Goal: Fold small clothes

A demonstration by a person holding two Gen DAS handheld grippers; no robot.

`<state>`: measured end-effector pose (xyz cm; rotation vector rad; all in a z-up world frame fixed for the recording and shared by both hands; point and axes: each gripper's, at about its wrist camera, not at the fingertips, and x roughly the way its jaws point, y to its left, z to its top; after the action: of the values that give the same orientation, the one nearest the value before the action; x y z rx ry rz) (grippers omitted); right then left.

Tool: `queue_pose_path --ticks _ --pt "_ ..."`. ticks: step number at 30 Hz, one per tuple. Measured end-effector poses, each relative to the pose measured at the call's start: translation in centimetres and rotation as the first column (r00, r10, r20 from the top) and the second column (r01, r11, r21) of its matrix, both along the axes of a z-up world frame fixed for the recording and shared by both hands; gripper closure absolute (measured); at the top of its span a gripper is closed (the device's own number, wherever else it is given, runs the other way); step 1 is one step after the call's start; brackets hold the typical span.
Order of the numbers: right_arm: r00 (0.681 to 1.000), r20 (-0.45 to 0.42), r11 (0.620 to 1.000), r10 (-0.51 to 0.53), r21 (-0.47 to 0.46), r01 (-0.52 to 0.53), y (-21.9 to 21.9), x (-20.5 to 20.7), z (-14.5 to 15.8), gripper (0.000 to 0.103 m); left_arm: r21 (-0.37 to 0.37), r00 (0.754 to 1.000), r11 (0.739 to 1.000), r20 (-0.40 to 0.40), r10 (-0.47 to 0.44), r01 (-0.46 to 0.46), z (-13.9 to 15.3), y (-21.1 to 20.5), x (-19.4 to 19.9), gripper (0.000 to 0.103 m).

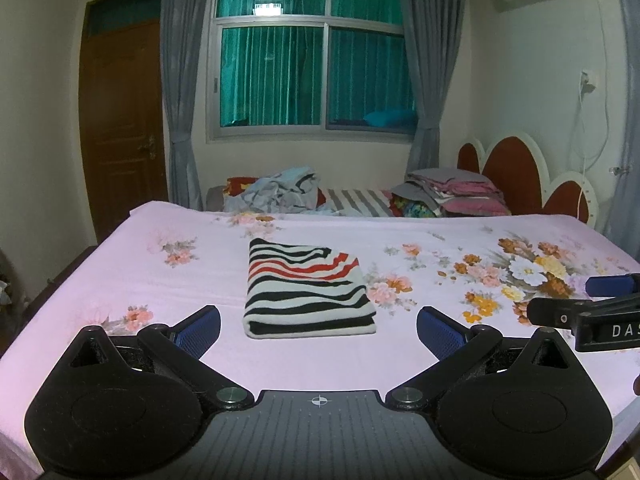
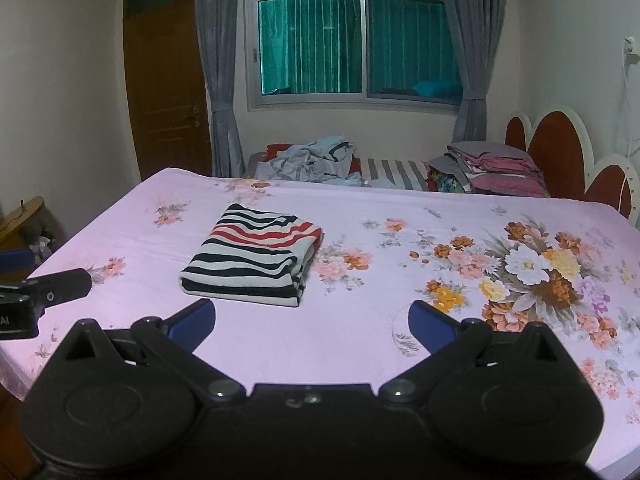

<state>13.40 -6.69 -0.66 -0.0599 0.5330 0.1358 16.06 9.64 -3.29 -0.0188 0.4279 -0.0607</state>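
left gripper (image 1: 318, 330) spread, empty | right gripper (image 2: 312, 326) spread, empty | striped garment (image 1: 306, 288) lay folded on bed (image 1: 120, 264), just ahead of left gripper, ahead-left of right | fold judged complete, hence both clear

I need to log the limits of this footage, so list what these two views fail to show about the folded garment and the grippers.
- Striped garment: its kind and inner folds are hidden by its own top layers in both views.
- Right gripper: cut off by the left wrist view's right edge.
- Left gripper: cut off by the right wrist view's left edge.
- Crumpled clothes behind the bed: too small and tangled to count.
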Motion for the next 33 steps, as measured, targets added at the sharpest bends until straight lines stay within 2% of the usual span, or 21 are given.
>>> queue_pose_path --ticks 33 --pt "1.0 0.002 1.0 -0.002 -0.003 0.002 0.06 0.68 -0.05 0.0 0.012 1.0 1.0 0.01 -0.025 0.025 0.0 -0.27 0.74 0.0"
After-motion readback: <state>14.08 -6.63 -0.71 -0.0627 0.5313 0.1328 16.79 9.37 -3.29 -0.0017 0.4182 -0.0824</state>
